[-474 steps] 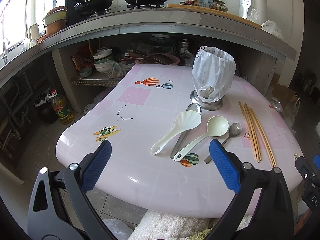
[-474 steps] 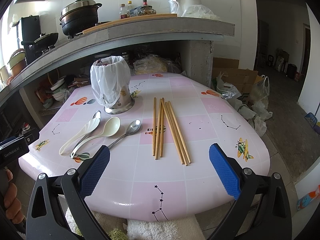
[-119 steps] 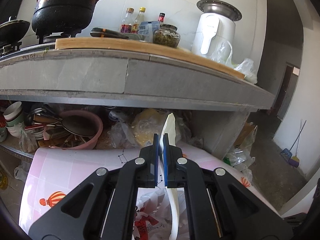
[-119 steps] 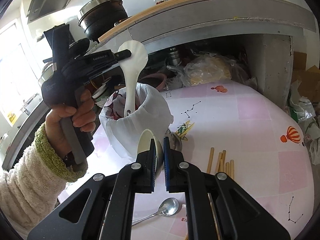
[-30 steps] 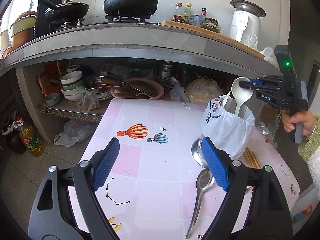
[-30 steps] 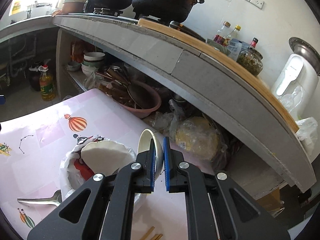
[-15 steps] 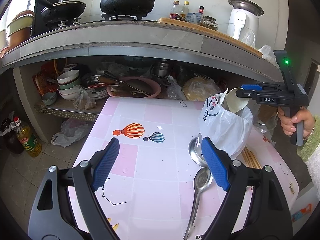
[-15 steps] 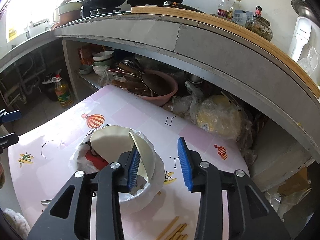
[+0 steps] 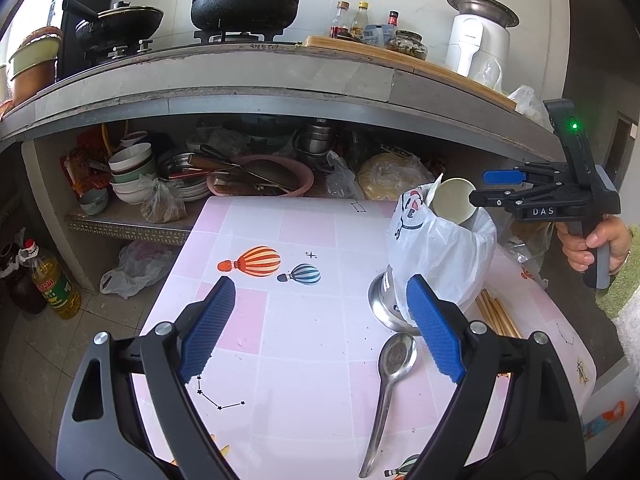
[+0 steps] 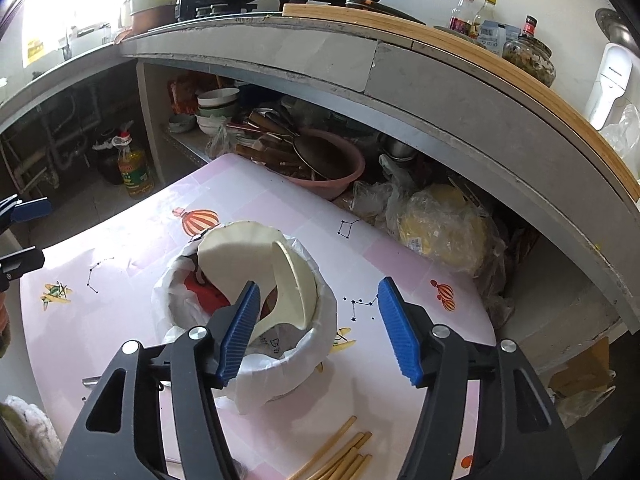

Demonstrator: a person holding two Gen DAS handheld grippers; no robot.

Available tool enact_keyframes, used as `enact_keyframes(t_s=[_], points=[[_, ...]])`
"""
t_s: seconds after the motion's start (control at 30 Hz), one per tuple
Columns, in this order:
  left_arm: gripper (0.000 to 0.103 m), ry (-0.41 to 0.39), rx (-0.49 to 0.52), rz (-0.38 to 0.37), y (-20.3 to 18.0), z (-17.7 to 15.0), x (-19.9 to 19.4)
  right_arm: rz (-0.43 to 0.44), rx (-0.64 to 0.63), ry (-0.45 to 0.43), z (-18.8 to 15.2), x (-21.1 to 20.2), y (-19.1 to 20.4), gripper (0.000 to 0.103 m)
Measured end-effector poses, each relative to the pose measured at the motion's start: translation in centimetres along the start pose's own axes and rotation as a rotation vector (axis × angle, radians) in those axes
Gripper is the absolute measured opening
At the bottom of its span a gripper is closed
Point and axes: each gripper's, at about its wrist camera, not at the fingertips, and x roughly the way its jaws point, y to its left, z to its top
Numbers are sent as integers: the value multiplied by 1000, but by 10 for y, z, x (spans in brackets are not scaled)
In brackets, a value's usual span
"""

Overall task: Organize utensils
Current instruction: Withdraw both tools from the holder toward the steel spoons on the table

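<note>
A metal holder lined with a white plastic bag (image 9: 436, 256) stands on the pink table (image 9: 304, 344); it also shows in the right wrist view (image 10: 308, 344). Two white plastic spoons stand in it, a scalloped one (image 10: 236, 252) and a round ladle (image 10: 294, 284), the ladle also in the left wrist view (image 9: 456, 202). My right gripper (image 10: 318, 330) is open just above the holder; it also shows in the left wrist view (image 9: 480, 188). My left gripper (image 9: 320, 330) is open and empty over the table. A metal spoon (image 9: 390, 380) lies in front of the holder. Wooden chopsticks (image 10: 340, 456) lie beside it.
A concrete counter (image 9: 280, 76) overhangs the table's far side, with pots, bottles and a white appliance on it. The shelf below holds bowls (image 9: 132, 172), a pink basin (image 10: 332, 164) and bags. An oil bottle (image 9: 52, 280) stands on the floor at left.
My right gripper has opened wide and let go of the round ladle, which now rests in the holder. My left gripper stays open and has barely moved.
</note>
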Motion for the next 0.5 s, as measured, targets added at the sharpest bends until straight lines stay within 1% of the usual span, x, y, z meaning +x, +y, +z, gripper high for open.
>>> enact_keyframes(t_s=[0.13,0.27,0.37,0.5], points=[[84,-2,1,0,-1,-1,-1,16,41,-14,-5,-9,-8,60],[84,2,4,1,-2,-1,0,60,152,-78,-15,-34,-22,60],[84,13,5,-3,-3,-4,2,69,248,-124,-35,-55,-28,61],[84,28,19,-10,-7,-9,8,88,412,-125,-71,-67,-30,61]])
